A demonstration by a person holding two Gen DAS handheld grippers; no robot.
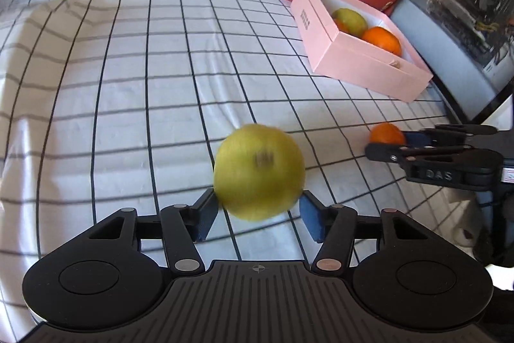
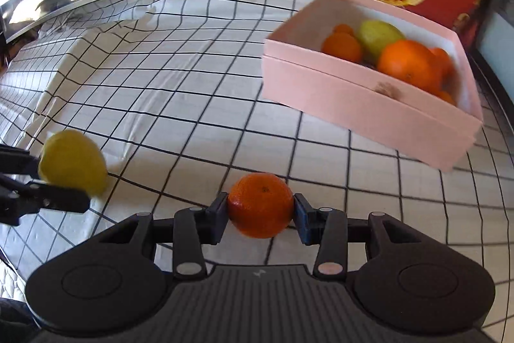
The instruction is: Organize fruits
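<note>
Left fingers [image 1: 258, 211] clamp a round yellow-green fruit [image 1: 259, 171]; right fingers [image 2: 261, 212] clamp a dimpled mandarin [image 2: 261, 204].

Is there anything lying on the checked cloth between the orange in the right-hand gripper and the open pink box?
Nothing visible. The small round orange sits clamped in the right gripper, and only bare black-and-white checked cloth lies between it and the open pink cardboard box. The box already holds several fruits, though.
</note>
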